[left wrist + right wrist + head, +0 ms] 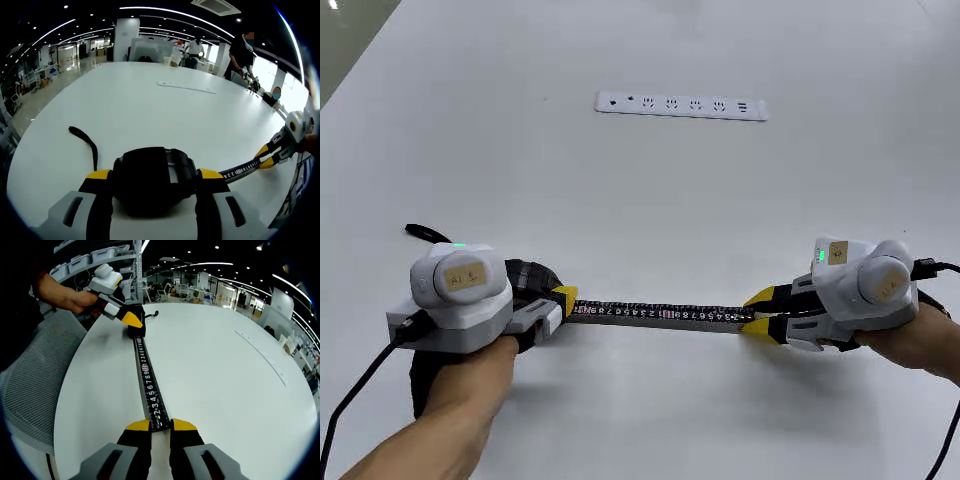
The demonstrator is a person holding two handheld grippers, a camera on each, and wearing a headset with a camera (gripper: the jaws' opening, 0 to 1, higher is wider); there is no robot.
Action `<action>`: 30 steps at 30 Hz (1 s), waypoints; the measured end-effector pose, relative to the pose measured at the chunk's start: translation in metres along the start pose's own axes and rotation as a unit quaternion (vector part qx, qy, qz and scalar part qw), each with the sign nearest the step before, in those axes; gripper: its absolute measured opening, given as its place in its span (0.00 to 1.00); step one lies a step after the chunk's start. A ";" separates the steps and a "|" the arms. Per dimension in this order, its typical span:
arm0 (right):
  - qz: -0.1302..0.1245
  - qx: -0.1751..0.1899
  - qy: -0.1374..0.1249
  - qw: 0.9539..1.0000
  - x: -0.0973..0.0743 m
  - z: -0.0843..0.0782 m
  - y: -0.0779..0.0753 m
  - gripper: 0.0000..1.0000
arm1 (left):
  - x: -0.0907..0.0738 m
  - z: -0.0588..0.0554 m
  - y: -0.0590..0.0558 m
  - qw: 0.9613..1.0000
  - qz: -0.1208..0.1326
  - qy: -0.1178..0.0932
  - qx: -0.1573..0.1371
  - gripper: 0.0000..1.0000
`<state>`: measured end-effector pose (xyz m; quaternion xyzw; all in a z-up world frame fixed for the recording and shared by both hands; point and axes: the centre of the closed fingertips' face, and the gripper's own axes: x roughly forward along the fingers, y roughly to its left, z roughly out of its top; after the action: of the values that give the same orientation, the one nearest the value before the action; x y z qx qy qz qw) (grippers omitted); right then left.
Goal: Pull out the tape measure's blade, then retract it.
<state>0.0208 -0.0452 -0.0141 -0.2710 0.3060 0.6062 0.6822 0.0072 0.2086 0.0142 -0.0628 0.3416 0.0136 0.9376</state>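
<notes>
A black tape measure case [152, 177] sits on the white table, clamped between the yellow-tipped jaws of my left gripper [155, 175], also seen from above as the left gripper [558, 305] on the case [532, 283]. Its dark numbered blade [660, 313] stretches flat across the table to my right gripper [757, 312]. In the right gripper view the blade [147, 380] runs away from me, and my right gripper [156, 425] is shut on its end. The case's black wrist strap [86, 141] trails on the table behind it.
A white power strip [680, 104] lies on the far part of the table [640, 200]. A grey mesh chair [35, 390] stands by the table's edge in the right gripper view. Black cables trail from both grippers. People stand in the distance beyond the table.
</notes>
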 end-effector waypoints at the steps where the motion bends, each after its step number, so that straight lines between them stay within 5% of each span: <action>1: 0.000 -0.001 0.000 1.000 0.000 0.000 0.000 0.09 | 0.000 0.000 0.000 1.000 0.000 0.000 0.000 0.62; 30: -0.004 -0.006 0.007 1.000 -0.003 0.001 0.002 0.09 | -0.002 -0.001 0.000 1.000 0.001 0.009 0.003 0.57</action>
<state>0.0183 -0.0459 -0.0111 -0.2800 0.3064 0.6036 0.6807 0.0053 0.2088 0.0144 -0.0596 0.3503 0.0130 0.9347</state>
